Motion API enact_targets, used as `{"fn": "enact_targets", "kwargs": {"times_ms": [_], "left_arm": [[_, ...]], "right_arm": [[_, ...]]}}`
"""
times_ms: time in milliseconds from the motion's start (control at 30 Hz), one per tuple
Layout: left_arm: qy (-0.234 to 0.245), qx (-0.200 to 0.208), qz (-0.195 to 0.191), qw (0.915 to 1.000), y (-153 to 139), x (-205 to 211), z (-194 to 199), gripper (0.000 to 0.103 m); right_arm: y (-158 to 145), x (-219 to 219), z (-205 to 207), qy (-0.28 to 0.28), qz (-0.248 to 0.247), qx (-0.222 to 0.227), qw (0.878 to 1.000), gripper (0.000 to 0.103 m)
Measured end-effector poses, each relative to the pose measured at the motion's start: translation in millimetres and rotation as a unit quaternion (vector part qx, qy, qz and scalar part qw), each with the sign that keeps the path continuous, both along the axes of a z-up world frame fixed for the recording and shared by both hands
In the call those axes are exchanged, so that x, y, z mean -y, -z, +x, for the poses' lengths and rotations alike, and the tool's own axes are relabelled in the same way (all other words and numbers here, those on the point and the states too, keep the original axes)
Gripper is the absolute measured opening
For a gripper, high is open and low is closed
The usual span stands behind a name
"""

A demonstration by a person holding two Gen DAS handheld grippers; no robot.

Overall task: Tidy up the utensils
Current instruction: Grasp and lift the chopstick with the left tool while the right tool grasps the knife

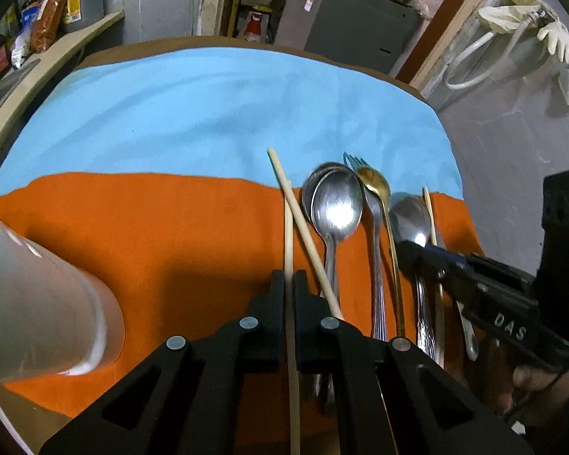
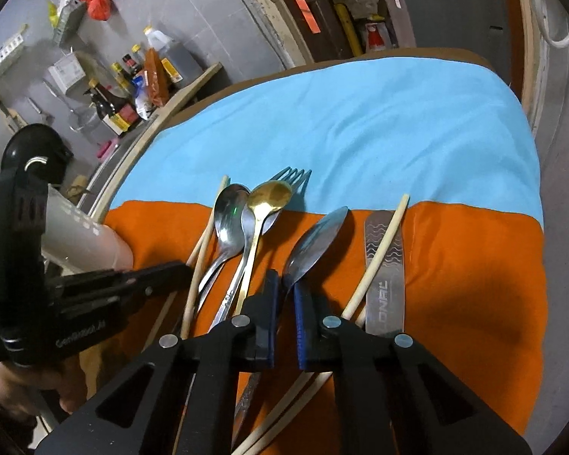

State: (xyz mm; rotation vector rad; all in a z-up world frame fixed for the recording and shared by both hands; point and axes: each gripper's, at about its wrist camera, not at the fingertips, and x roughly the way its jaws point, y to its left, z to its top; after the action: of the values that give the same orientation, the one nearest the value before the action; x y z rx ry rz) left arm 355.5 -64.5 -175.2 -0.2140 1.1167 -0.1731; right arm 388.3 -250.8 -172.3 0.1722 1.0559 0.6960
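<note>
A cramped home kitchen or pantry corner — grey tiled walls, a wooden shelf at ten o'clock crowded with sauce bottles and an oil jug. Rubber gloves hang over a hose at two o'clock — a grey appliance fills the doorway at twelve.

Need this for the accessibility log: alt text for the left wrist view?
The left hand-held gripper is shut on a wooden chopstick over an orange cloth, beside a row of spoons. A translucent cup lies on its side at left.
</note>
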Motion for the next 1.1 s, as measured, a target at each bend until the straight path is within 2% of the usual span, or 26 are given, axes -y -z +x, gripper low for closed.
{"fn": "enact_targets", "kwargs": {"times_ms": [200, 300, 433, 667, 833, 1000, 1100], "left_arm": [[0.031, -0.037, 0.006, 0.9988, 1, 6, 13, 0.003], [0.049, -0.034, 0.022, 0.998, 0, 11, 15, 0.004], [0.036, -0.017, 0.014, 0.9991, 0, 9, 8, 0.002], [0.005, 0.038, -0.006, 0.9992, -11, 1, -35, 0.002], [-0.03, 0.082, -0.035, 0.9956, -23, -7, -71, 0.002], [-0.043, 0.157, -0.063, 0.9847, -53, -20, -95, 0.002], [-0.032, 0.202, -0.053, 0.9774, -77, -24, -104, 0.002]], "right_arm": [[7, 5, 19, -0.006, 0.029, -0.043, 0.999, 0.006], [8, 3, 23, -0.004, 0.037, -0.045, 0.998, 0.005], [6, 2, 16, 0.008, 0.037, -0.031, 0.999, 0.003], [-13, 9, -13, 0.033, 0.055, 0.028, 0.998, 0.002], [-37, 12, -41, 0.056, 0.055, 0.08, 0.994, 0.001], [-68, 8, -65, 0.071, 0.064, 0.146, 0.985, 0.001], [-84, -1, -75, 0.078, 0.078, 0.18, 0.977, 0.001]]}}
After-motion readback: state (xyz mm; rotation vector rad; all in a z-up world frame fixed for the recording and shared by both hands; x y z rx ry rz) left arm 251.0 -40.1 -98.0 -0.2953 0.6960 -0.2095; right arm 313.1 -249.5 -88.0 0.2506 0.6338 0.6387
